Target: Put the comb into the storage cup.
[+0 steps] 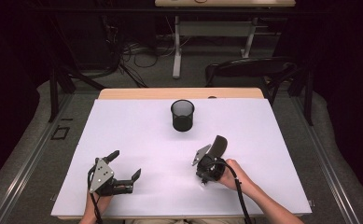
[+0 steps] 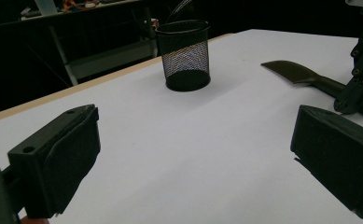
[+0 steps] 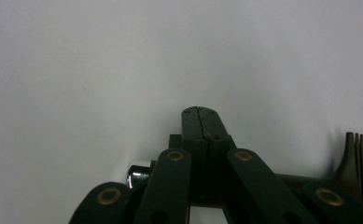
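Left gripper (image 1: 125,164), jaws spread wide and empty, rests at seven o'clock. White-covered table (image 1: 137,130); black mesh cup (image 1: 182,115) at twelve. Right gripper (image 1: 210,157), jaws together on dark flat spatula (image 1: 218,145); blade points toward one o'clock, cup lies beyond at eleven.

My table (image 1: 123,135), white-topped with a wooden far edge, carries a black mesh cup (image 1: 182,115) and a dark spatula (image 2: 305,74) lying flat

Bright white table (image 1: 137,126), dark surroundings; soft shadows, slight blur.
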{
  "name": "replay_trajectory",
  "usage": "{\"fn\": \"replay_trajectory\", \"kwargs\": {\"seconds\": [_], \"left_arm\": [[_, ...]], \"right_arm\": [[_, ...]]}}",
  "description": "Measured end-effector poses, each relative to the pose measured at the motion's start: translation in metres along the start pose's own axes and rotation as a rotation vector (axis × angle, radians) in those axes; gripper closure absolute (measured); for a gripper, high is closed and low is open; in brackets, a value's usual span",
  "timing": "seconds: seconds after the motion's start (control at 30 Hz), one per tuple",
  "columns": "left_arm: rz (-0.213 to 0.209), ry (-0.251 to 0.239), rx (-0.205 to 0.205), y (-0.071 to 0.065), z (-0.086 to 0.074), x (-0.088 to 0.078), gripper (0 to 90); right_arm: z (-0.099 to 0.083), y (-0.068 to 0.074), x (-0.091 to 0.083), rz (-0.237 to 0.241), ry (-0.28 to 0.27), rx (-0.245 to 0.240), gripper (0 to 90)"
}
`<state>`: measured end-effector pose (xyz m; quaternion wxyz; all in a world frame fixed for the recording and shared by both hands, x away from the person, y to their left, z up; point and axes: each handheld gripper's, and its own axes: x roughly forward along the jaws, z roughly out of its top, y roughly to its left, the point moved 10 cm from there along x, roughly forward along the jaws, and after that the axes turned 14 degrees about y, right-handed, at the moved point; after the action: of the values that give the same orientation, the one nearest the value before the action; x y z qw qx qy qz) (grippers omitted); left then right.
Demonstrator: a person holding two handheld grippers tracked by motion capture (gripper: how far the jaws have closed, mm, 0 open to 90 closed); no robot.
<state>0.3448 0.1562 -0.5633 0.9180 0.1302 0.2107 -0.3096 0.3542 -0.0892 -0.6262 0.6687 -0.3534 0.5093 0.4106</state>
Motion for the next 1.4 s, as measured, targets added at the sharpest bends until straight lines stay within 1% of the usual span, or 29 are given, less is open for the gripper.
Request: {"fn": "replay_trajectory", "kwargs": {"seconds": [0.17,0.2,0.43,0.5,0.53,0.57,0.6,0.63,0.83,0.87,1.0,1.03,1.07,1.1,1.17,1.2,1.23,1.27,1.4], "left_arm": [[0.0,-0.001,0.0,0.0,0.0,0.0,1.6],[0.0,0.0,0.001,0.0,0.0,0.0,1.6],[0.001,-0.001,0.001,0.001,0.0,0.0,1.6],[0.002,0.0,0.002,0.001,0.0,-0.001,1.7],[0.002,0.001,0.003,0.001,0.0,-0.001,1.7],[0.002,0.0,0.002,0.001,0.0,0.0,1.7],[0.002,0.0,0.001,0.001,0.0,0.0,1.7],[0.001,0.0,0.001,0.001,0.0,0.0,1.7],[0.003,0.001,0.001,0.001,0.0,0.0,1.8],[0.003,0.0,0.001,0.001,0.0,0.0,1.8],[0.003,0.0,0.001,0.001,0.0,0.0,1.8],[0.003,0.0,0.001,0.001,0.0,0.0,1.8],[0.004,0.0,0.002,0.001,0.0,0.0,1.8],[0.003,-0.001,0.001,0.001,0.0,0.0,1.8],[0.003,-0.001,0.002,0.001,0.0,0.0,1.8],[0.004,-0.001,0.002,0.001,0.0,0.0,1.8],[0.004,-0.001,0.002,0.001,0.0,0.0,1.8],[0.005,-0.002,0.002,0.001,0.0,0.0,1.9],[0.006,-0.001,0.003,0.001,0.0,0.0,1.9]], "right_arm": [[-0.003,-0.001,-0.001,0.0,0.018,-0.011,90.0],[-0.003,-0.001,-0.001,0.001,0.021,-0.003,90.0],[-0.007,-0.001,-0.002,-0.001,0.037,-0.014,90.0],[-0.009,-0.001,-0.003,0.002,0.043,-0.008,90.0],[-0.01,-0.002,-0.003,-0.004,0.042,-0.017,90.0],[-0.012,-0.002,-0.004,0.0,0.046,-0.005,90.0],[-0.013,-0.003,-0.005,-0.005,0.044,-0.01,90.0],[-0.014,-0.003,-0.005,-0.003,0.043,-0.001,90.0],[-0.02,-0.005,-0.008,-0.009,0.051,-0.005,90.0],[-0.021,-0.005,-0.008,-0.008,0.053,0.002,90.0],[-0.027,-0.007,-0.01,-0.021,0.069,-0.004,90.0],[-0.027,-0.007,-0.01,-0.019,0.062,-0.002,90.0],[-0.029,-0.008,-0.01,-0.022,0.074,0.004,90.0],[-0.03,-0.009,-0.01,-0.025,0.069,-0.003,90.0],[-0.033,-0.009,-0.011,-0.026,0.073,0.014,90.0],[-0.034,-0.011,-0.011,-0.033,0.076,0.0,90.0],[-0.035,-0.011,-0.011,-0.034,0.082,0.01,90.0],[-0.035,-0.012,-0.011,-0.038,0.077,0.01,90.0],[-0.037,-0.015,-0.013,-0.047,0.087,0.009,90.0]]}}
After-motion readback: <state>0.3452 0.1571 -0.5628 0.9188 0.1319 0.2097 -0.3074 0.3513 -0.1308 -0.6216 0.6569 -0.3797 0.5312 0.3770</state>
